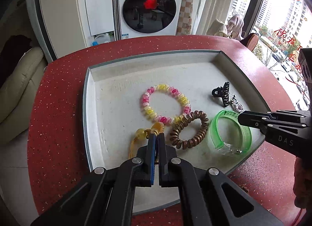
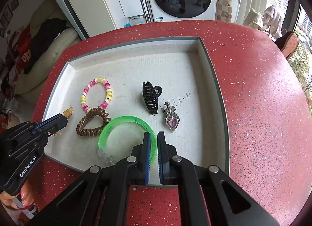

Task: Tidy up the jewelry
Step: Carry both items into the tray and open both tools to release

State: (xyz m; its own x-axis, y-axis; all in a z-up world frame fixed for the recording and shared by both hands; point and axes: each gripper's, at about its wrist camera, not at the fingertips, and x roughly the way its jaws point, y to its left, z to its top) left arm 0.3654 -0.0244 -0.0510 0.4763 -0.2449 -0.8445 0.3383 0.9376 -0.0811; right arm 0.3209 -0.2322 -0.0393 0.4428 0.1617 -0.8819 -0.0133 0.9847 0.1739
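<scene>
A white tray [image 1: 93, 109] on the red table holds the jewelry. My left gripper [image 1: 156, 136] is shut on a yellow amber hair tie [image 1: 156, 127] at the tray's near left; it also shows in the right wrist view [image 2: 67, 112]. Beside it lie a brown coil tie [image 1: 188, 131], a pink-yellow coil bracelet [image 1: 165, 103], a green bangle [image 1: 230, 130], a black claw clip [image 1: 222, 93] and a heart pendant [image 2: 171, 122]. My right gripper [image 2: 154, 136] is shut on the green bangle's [image 2: 124, 122] right rim.
The tray [image 2: 212, 93] sits on a round red speckled table [image 2: 263, 109]. A washing machine [image 1: 150, 3] stands behind the table, a cream sofa [image 1: 17, 89] to the left, a window to the right.
</scene>
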